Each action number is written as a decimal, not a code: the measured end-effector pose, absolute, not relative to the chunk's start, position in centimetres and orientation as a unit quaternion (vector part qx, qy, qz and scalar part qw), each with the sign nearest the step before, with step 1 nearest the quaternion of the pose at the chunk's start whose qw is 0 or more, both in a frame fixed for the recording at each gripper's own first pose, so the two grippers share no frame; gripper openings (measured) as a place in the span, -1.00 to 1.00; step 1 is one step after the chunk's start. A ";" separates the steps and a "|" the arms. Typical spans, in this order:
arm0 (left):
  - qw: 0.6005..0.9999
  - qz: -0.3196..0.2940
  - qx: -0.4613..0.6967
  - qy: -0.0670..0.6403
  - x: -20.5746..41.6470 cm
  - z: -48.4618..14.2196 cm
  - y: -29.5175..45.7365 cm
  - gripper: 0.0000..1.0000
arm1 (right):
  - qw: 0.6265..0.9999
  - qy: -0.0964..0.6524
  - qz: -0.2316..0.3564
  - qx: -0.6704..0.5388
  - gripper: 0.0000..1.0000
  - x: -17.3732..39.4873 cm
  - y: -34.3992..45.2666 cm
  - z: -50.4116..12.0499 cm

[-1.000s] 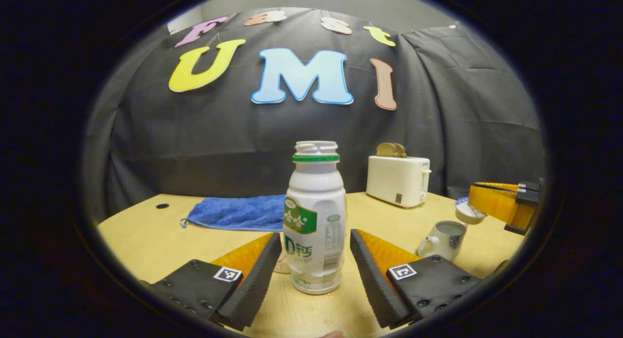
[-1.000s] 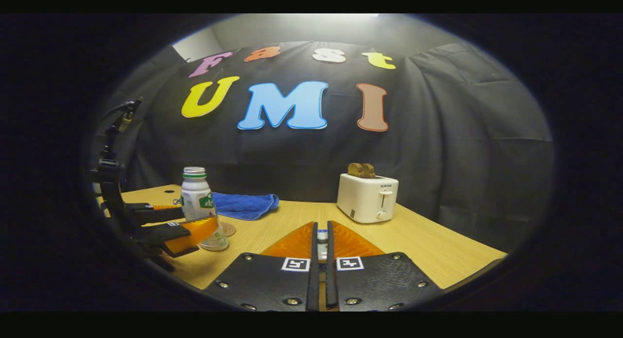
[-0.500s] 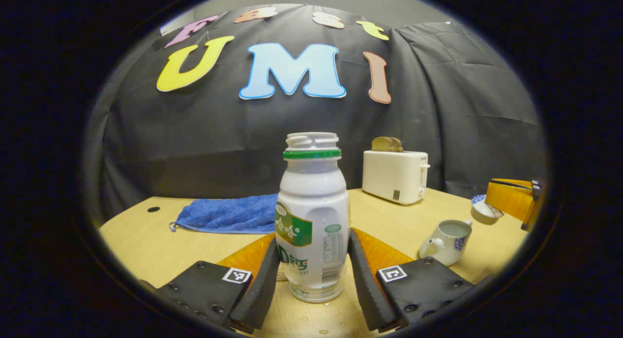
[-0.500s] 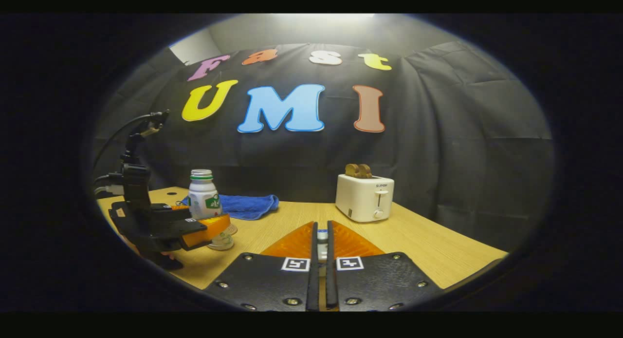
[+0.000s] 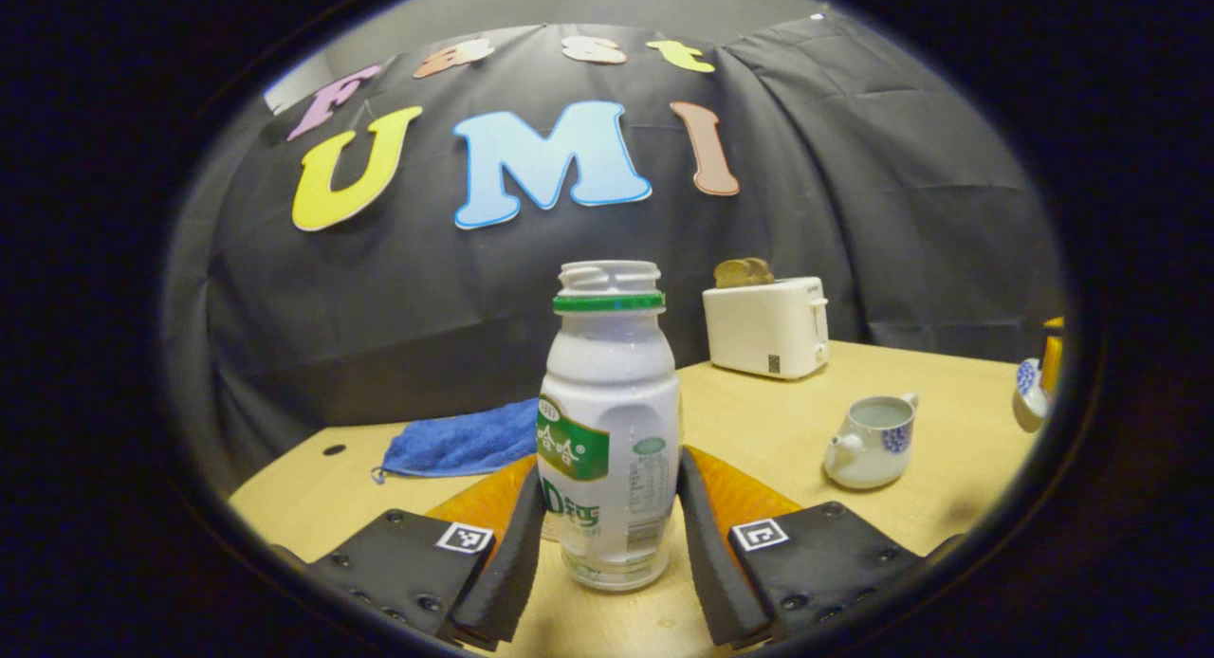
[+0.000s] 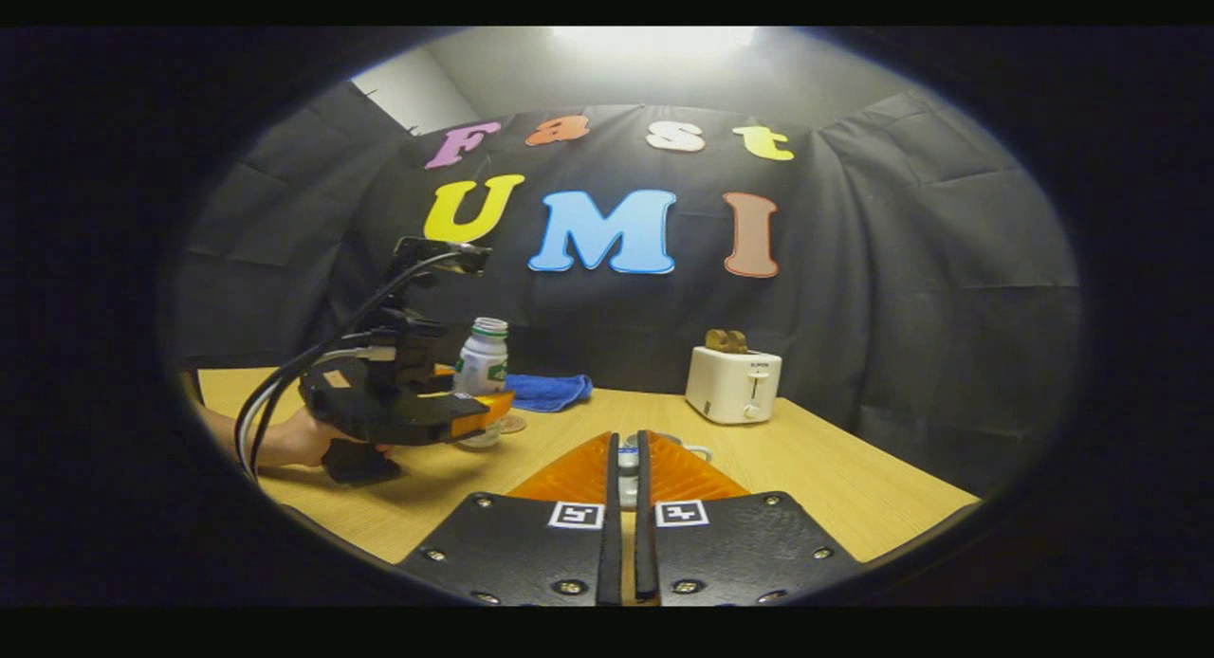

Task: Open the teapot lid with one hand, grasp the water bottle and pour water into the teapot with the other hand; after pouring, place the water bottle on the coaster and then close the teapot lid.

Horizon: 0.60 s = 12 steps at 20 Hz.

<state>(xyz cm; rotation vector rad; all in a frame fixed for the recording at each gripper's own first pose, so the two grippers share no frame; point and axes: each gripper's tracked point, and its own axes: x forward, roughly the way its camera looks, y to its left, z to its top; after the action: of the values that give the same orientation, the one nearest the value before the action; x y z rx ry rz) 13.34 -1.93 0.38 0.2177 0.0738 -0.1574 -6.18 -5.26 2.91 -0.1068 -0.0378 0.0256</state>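
Since a second ago the left gripper (image 5: pixel 607 544) jaws have closed in, pinching the water bottle (image 5: pixel 609 430) upright; teapot (image 5: pixel 871 440) at three o'clock, open. Right gripper (image 6: pixel 626 478) jaws pinch the lid (image 6: pixel 627 465).

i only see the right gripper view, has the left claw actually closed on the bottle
Observer: Yes. In the left gripper view both fingers of the left claw press the sides of the white plastic water bottle with the green label.
Operator: cap off?
Observer: Yes, its threaded mouth is bare above the green ring.
Operator: and the teapot, my fingers hide it
Observer: The small white ceramic teapot with blue flowers stands open on the wooden table. Your right claw holds its white, blue-patterned lid off to one side.
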 end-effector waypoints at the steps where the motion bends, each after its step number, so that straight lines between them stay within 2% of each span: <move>1: 0.989 -0.081 0.121 0.033 13.1 0.7 -2.2 0.45 | 0.998 -0.017 0.018 -0.054 -0.89 -6.9 -4.9 2.6; 4: 0.982 -0.083 0.166 0.027 13.0 0.9 -3.0 0.62 | 0.999 -0.011 0.032 -0.039 -0.89 -8.5 -4.1 1.7; 6: 0.972 -0.074 0.220 0.025 13.2 1.1 -3.0 0.60 | 0.999 -0.010 0.038 -0.034 -0.89 -9.5 -3.6 1.4; 7: 0.966 -0.072 0.248 0.021 13.5 1.3 -3.1 0.53 | 0.998 -0.010 0.039 -0.038 -1.00 -9.9 -3.5 1.2; 8: 0.958 -0.071 0.278 0.020 13.8 1.3 -3.3 0.62 | 0.998 -0.010 0.039 -0.042 -0.89 -10.3 -3.4 1.1; 10: 0.938 -0.068 0.339 0.023 14.5 1.0 -3.4 0.53 | 0.998 -0.009 0.042 -0.041 -0.89 -11.1 -3.5 0.8; 11: 0.930 -0.068 0.361 0.024 15.0 0.7 -3.5 0.62 | 0.998 -0.007 0.042 -0.039 -0.78 -11.3 -3.5 0.7; 12: 0.922 -0.069 0.379 0.026 15.4 0.4 -3.7 0.62 | 0.998 -0.007 0.041 -0.039 -1.00 -11.5 -3.7 0.7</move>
<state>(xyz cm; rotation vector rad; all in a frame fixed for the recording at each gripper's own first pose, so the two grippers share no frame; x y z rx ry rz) 15.39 -3.75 0.36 0.7786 0.0539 -0.1415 -11.52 -3.68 0.71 -0.0773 -0.0141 0.0812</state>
